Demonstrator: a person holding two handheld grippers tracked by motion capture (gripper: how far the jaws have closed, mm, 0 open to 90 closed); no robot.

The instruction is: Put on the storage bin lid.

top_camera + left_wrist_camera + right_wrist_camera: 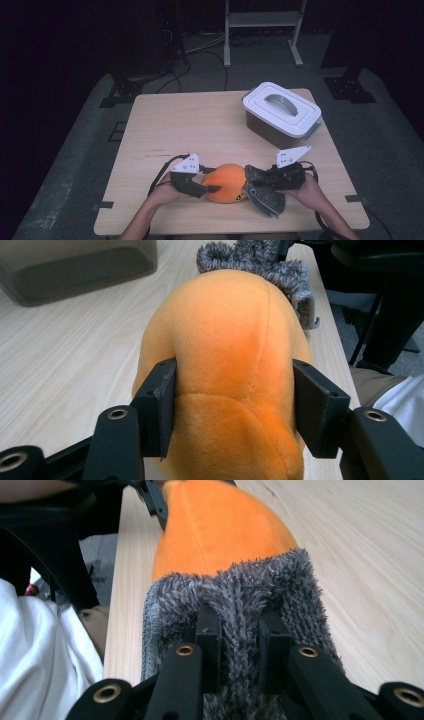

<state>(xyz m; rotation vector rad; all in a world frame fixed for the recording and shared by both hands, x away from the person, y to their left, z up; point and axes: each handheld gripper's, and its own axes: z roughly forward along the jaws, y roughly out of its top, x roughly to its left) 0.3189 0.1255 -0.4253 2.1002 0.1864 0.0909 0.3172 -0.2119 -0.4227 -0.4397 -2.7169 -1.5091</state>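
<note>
Gripping the orange plush toy (230,370), your left gripper (206,189) squeezes its sides. Your right gripper (239,655) pinches the grey fuzzy cloth (240,605), seemingly touching the toy.

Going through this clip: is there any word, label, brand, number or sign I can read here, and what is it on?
No text can be read in these pictures.
orange plush toy: a small dark mark near its lower edge in the high view, too small to read.
white lidded box: no label shows.
grey fuzzy cloth: no tag or print.
table: faint marks on the wood, not legible as writing.
</note>
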